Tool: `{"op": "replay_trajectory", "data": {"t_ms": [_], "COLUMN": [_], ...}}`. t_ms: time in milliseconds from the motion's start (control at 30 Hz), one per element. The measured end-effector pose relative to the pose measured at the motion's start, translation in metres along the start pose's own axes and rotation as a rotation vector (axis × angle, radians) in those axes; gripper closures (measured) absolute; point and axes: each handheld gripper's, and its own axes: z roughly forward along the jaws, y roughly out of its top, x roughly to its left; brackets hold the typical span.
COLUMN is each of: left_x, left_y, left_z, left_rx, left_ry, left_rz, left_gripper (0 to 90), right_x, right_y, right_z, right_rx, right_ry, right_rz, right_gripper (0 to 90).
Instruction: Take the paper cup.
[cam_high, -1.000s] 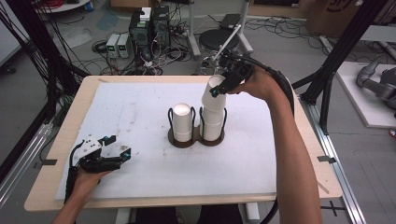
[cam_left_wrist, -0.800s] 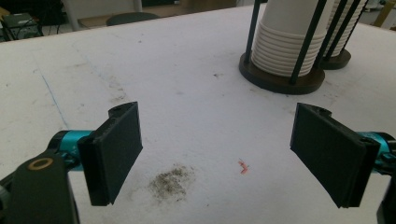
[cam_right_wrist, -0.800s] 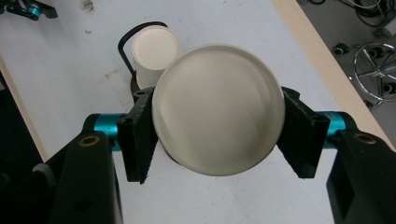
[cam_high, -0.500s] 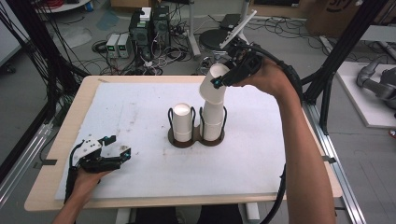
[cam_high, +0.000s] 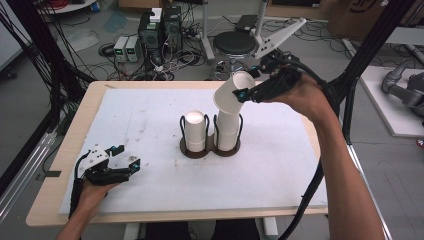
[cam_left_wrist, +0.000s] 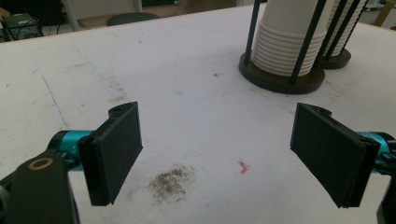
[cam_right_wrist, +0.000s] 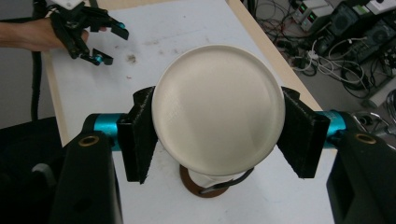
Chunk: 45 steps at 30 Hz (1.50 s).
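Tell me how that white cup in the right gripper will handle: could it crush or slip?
The white cup looks thin-walled and light, so the right gripper, clamped on its sides, could probably dent it if squeezed harder. Its smooth tapered wall may let it slip. Set on its side it would likely roll; the stack below suggests cups nest tightly.

White cup (cam_high: 231, 95), white stacked cups (cam_high: 195, 131), dark brown holder (cam_high: 210, 149), black jaws, white table cover (cam_high: 150, 115).

Cup lifted clear of the stack

Our right gripper (cam_high: 243, 93) has carried the cup (cam_high: 231, 92) up and away from the stack (cam_high: 228, 127), tilting it further.
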Motion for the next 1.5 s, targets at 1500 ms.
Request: {"op": "replay_trajectory", "data": {"t_ms": [1500], "left_x": [-0.001], "left_y": [0.0], "left_z": [0.0], "left_rx": [-0.001], "left_ry": [-0.004], "left_rz": [0.008], "left_gripper": [16.6], "right_x": [0.051], "right_y": [-0.121], "right_z": [0.057], "right_rx": [-0.257], "right_ry": [0.149], "right_rz": [0.075], "right_gripper": [36.8]}}
